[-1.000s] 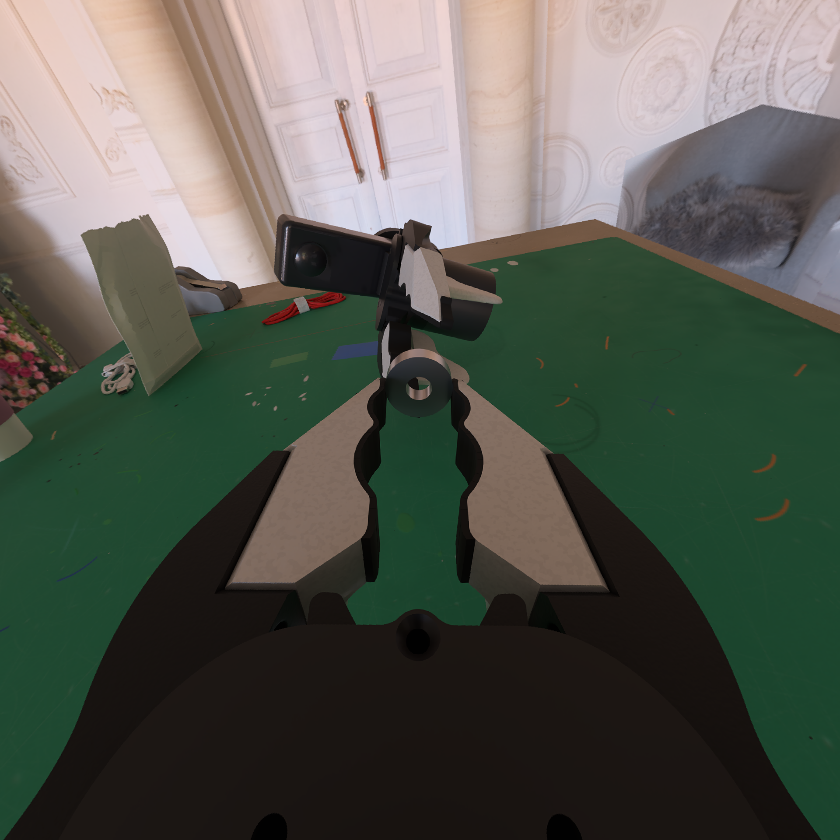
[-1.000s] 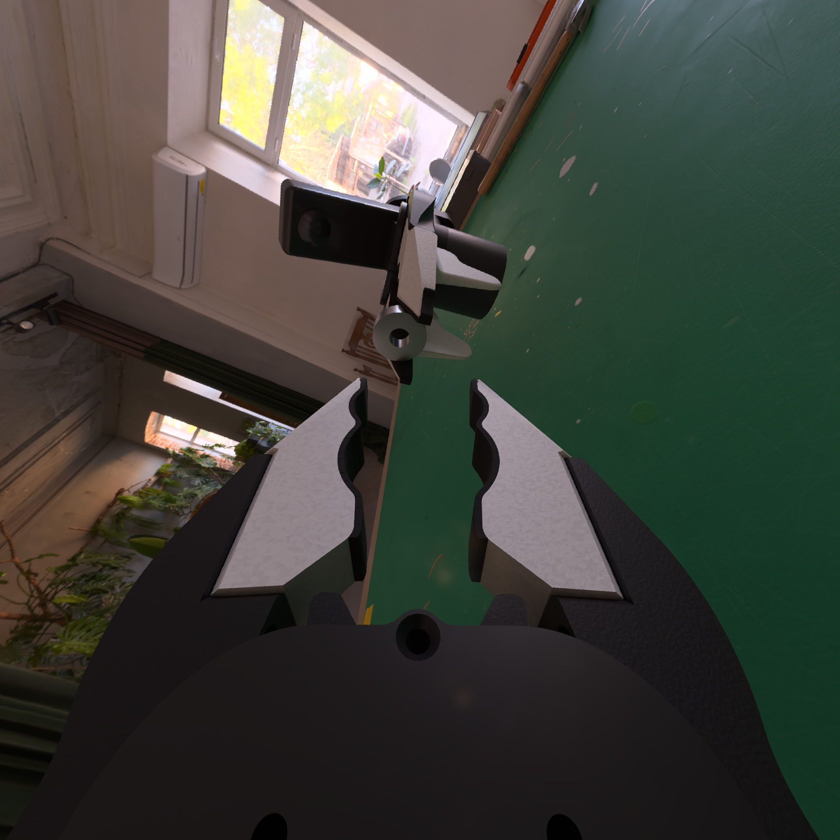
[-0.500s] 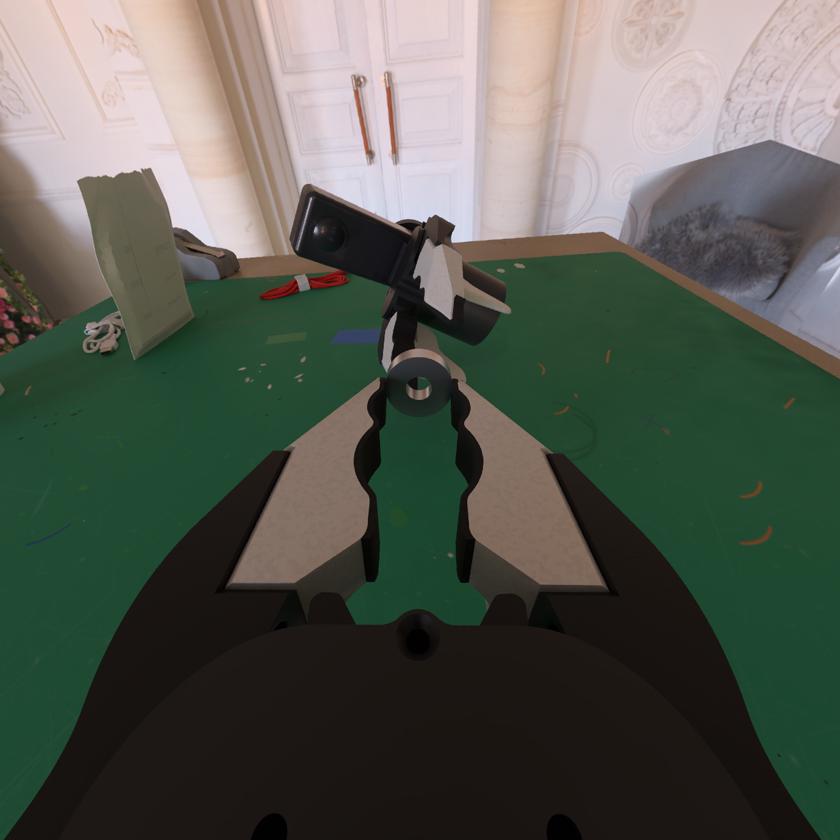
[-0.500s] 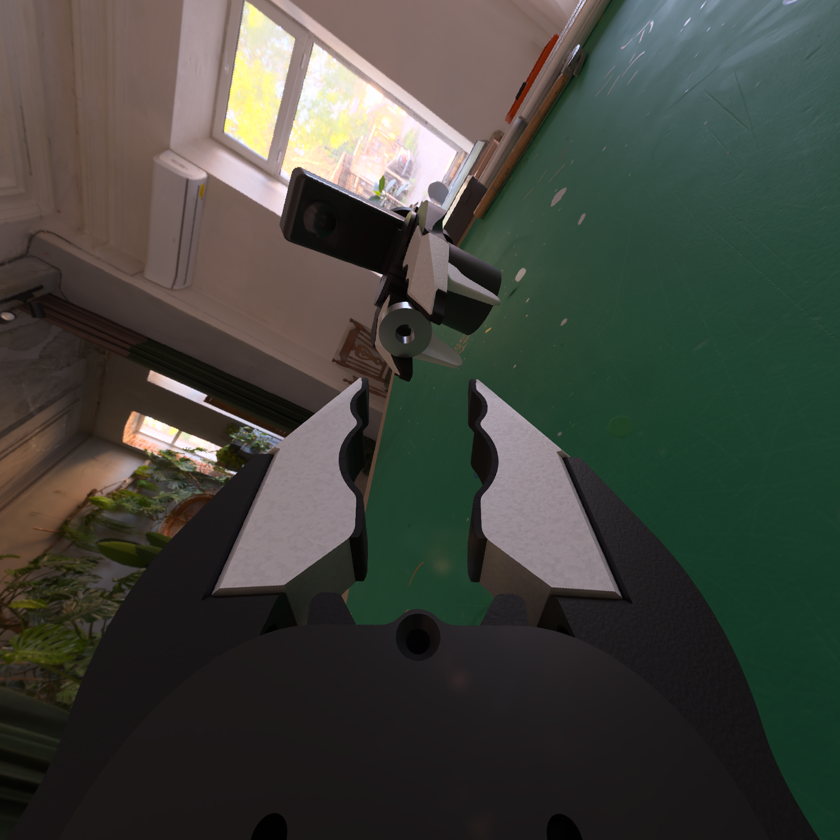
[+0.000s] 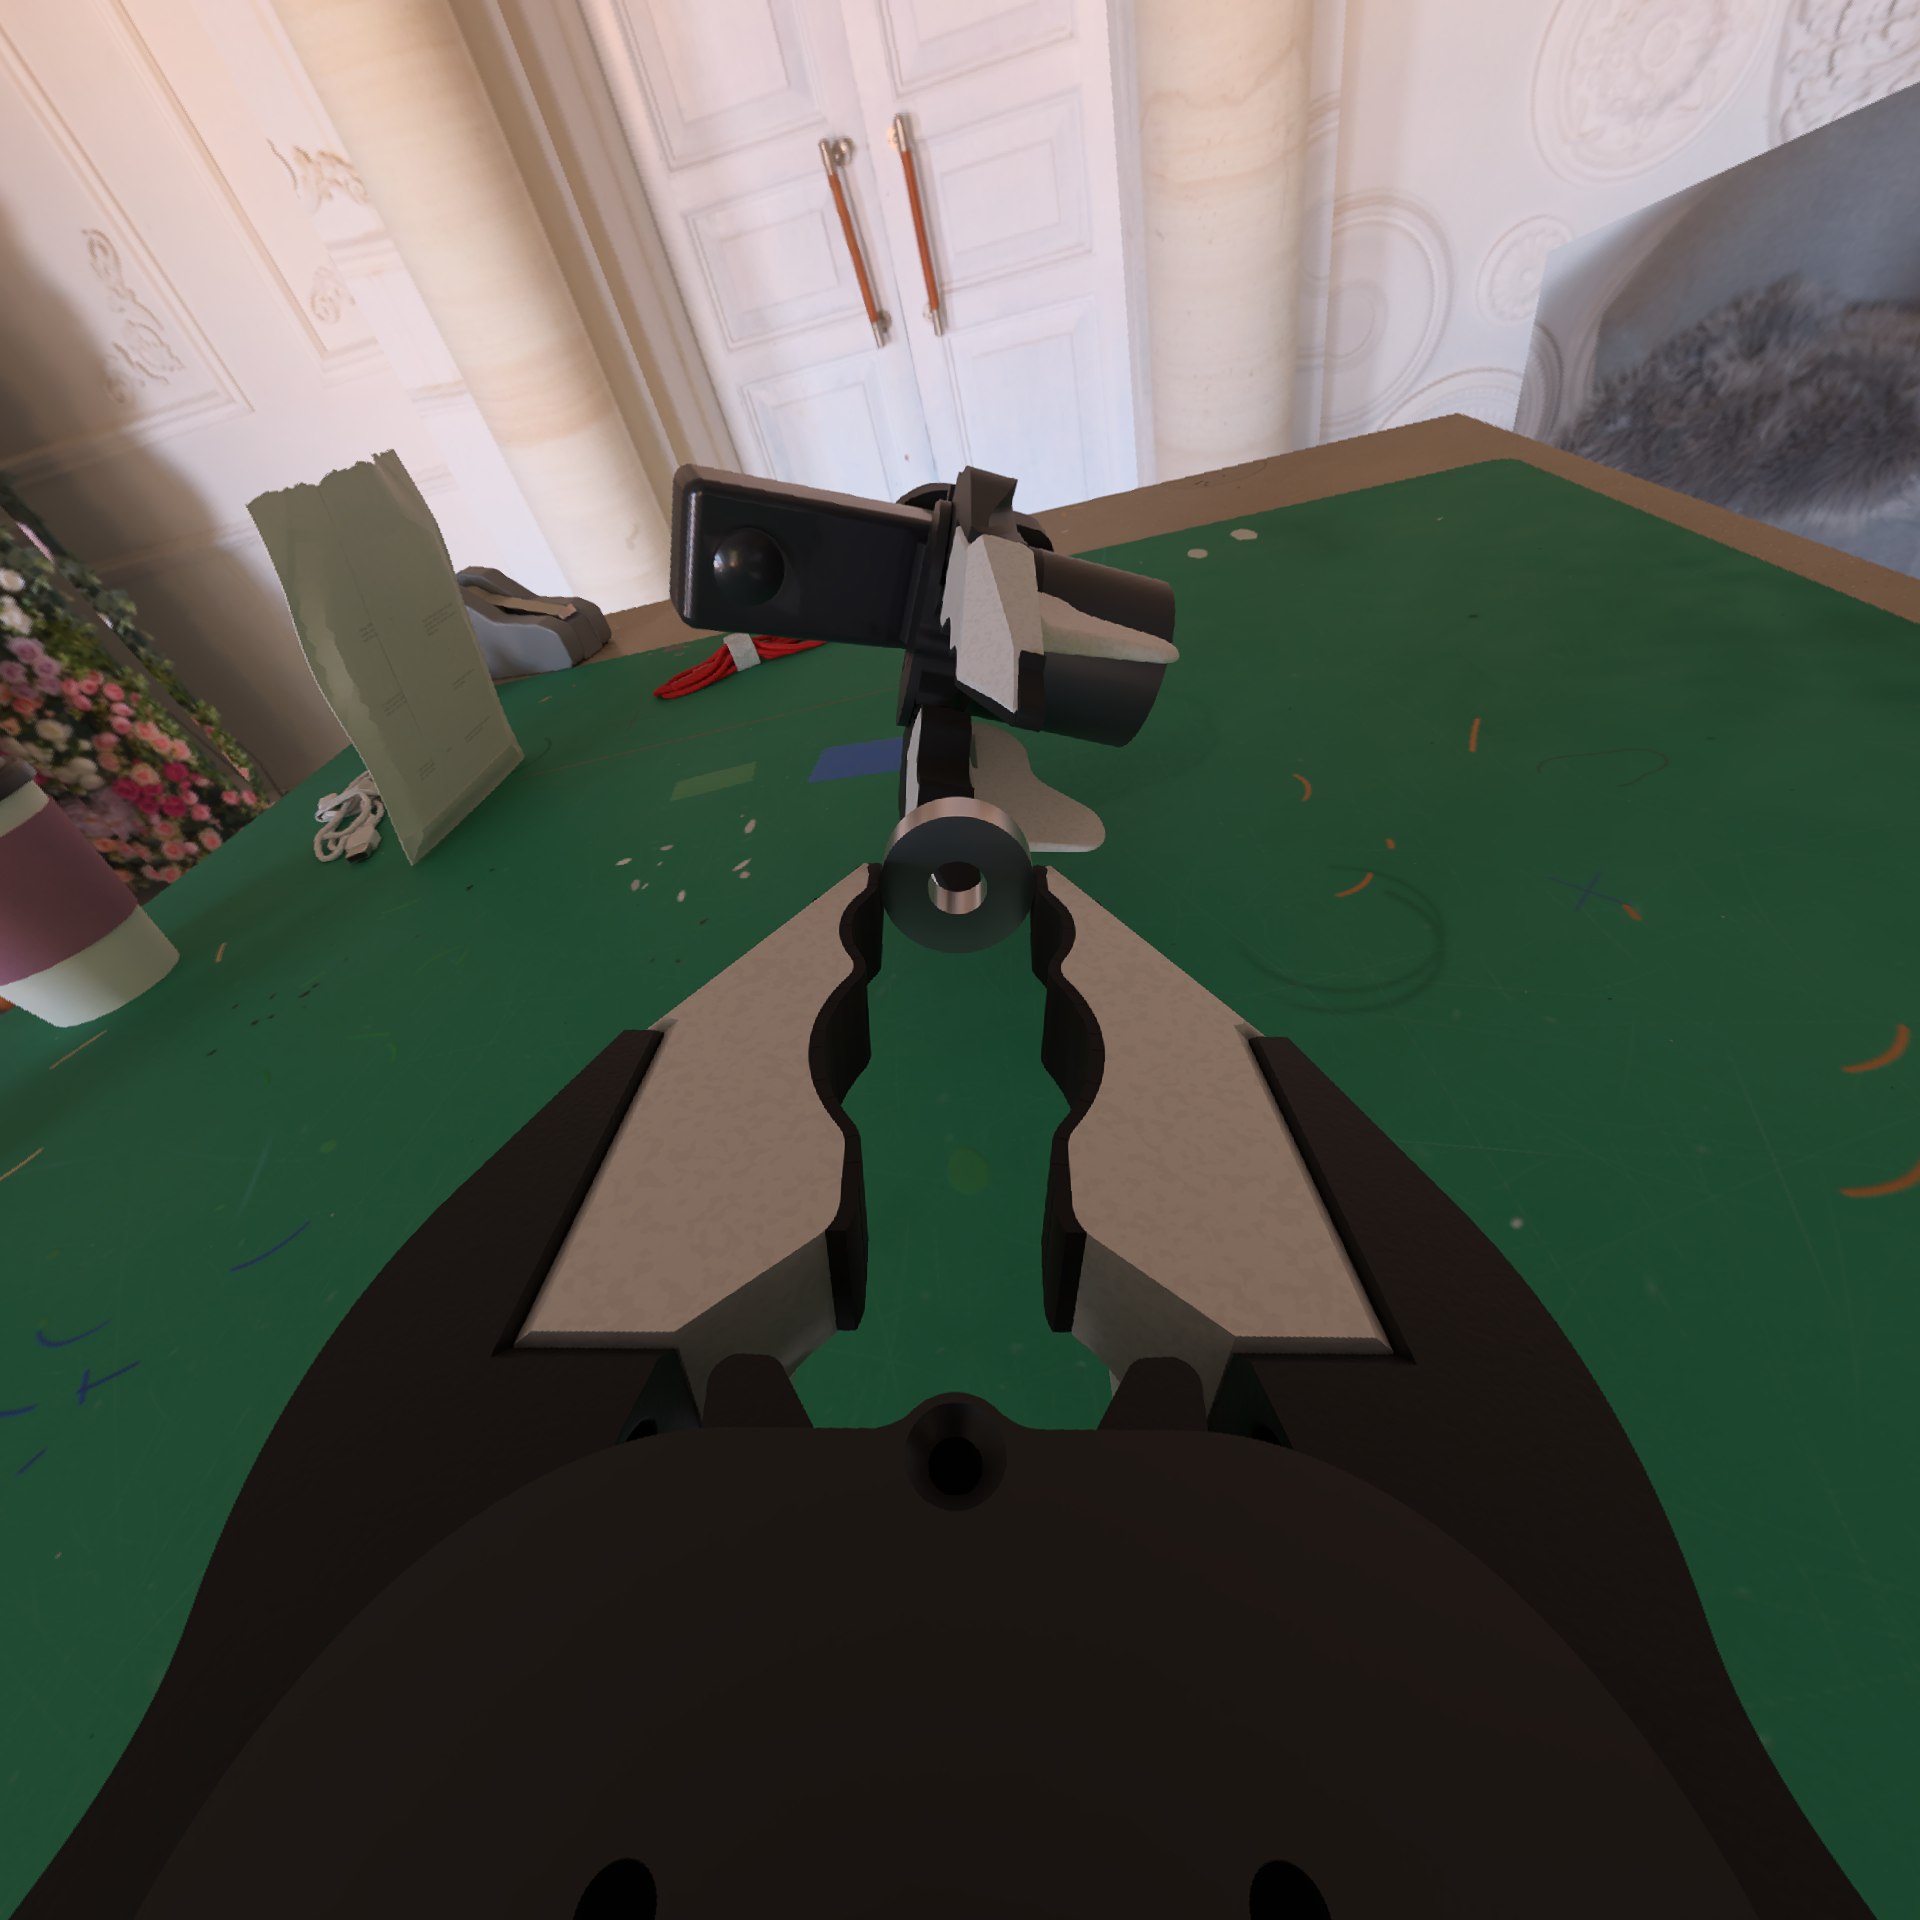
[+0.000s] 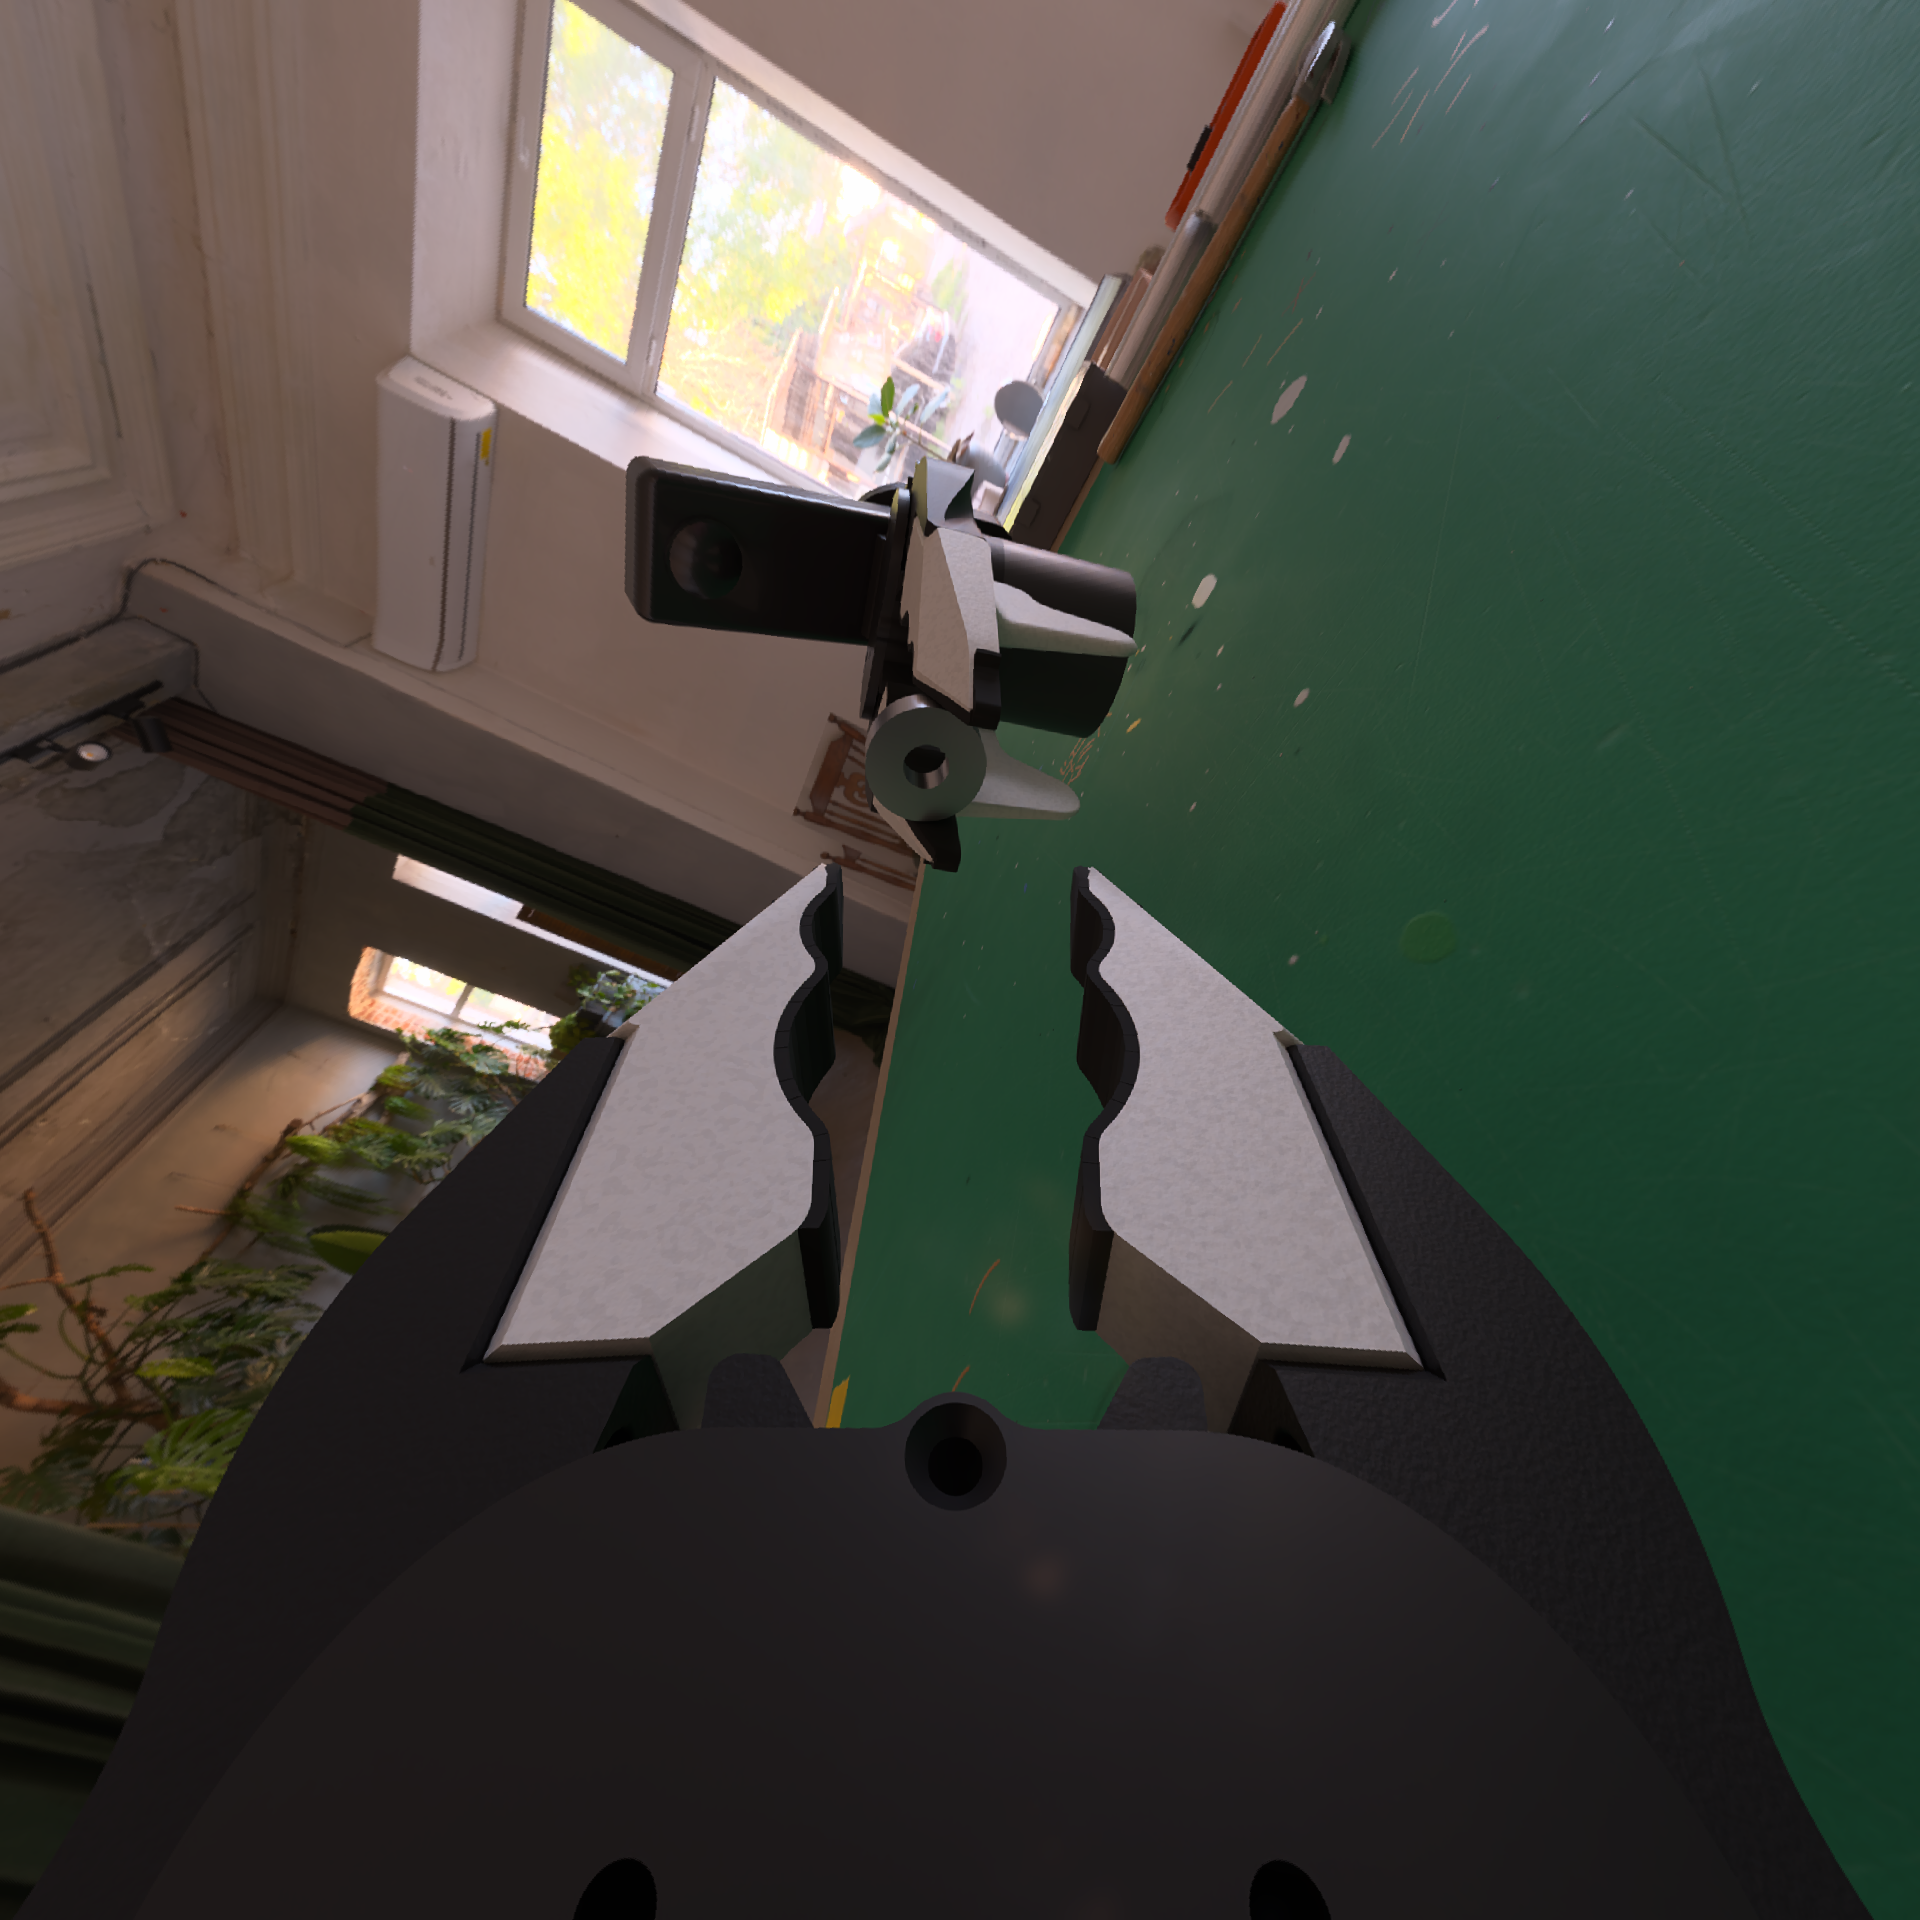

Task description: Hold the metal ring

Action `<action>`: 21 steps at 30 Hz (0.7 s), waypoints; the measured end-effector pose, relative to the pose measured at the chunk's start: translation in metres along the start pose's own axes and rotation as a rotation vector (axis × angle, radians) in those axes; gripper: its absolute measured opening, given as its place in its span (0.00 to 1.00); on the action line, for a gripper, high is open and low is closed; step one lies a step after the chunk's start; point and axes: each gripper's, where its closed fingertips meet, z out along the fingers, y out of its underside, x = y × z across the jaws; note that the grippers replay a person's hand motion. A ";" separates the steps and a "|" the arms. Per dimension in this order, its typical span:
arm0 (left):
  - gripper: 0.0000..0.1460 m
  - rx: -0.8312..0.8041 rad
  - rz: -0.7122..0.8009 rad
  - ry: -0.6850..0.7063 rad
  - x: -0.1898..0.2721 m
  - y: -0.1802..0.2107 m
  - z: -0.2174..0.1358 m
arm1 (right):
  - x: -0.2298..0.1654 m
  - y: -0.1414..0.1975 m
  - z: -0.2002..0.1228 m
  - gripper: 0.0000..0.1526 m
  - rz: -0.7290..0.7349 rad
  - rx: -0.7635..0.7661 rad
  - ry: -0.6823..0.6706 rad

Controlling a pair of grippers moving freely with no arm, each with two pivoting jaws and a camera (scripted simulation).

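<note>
The metal ring [image 5: 920, 920], a thick grey washer with a small hole, sits upright between the fingertips of my left gripper [image 5: 956, 902], which is shut on it above the green table [image 5: 1455, 1039]. My right gripper [image 5: 987, 816] faces it from just beyond the ring, rolled on its side. In the right wrist view my right gripper [image 6: 954, 883] is open and empty. The ring [image 6: 899, 753] is a short way ahead of its tips, held by the left gripper [image 6: 935, 795].
On the left of the table stand a paper bag [image 5: 395, 655], a white cable [image 5: 348, 826] and a cup with a purple sleeve [image 5: 62, 904]. A red cord [image 5: 727, 665] lies at the far edge. Long tools [image 6: 1195, 343] line the edge seen from the right wrist.
Both grippers have shifted and tilted slightly together. The ring stays held in my left gripper. My right gripper stays open, its tips still short of the ring.
</note>
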 end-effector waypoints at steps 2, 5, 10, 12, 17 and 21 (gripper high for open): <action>0.19 0.008 -0.001 -0.001 0.000 -0.001 0.000 | -0.001 0.000 0.000 0.29 0.003 -0.019 0.002; 0.19 0.001 0.007 -0.010 -0.001 -0.002 0.002 | -0.002 -0.001 -0.002 0.29 -0.016 -0.032 0.026; 0.19 -0.003 0.027 -0.031 -0.001 -0.003 0.003 | -0.003 -0.002 -0.003 0.29 -0.029 -0.029 0.049; 0.19 -0.002 0.025 -0.031 -0.001 -0.003 0.003 | -0.002 -0.002 -0.003 0.29 -0.039 -0.040 0.064; 0.19 0.004 0.026 -0.032 -0.001 -0.005 0.002 | -0.003 -0.002 -0.002 0.29 -0.040 -0.043 0.068; 0.19 -0.003 0.024 -0.026 0.000 -0.003 0.002 | -0.002 0.000 -0.002 0.29 -0.061 -0.062 0.082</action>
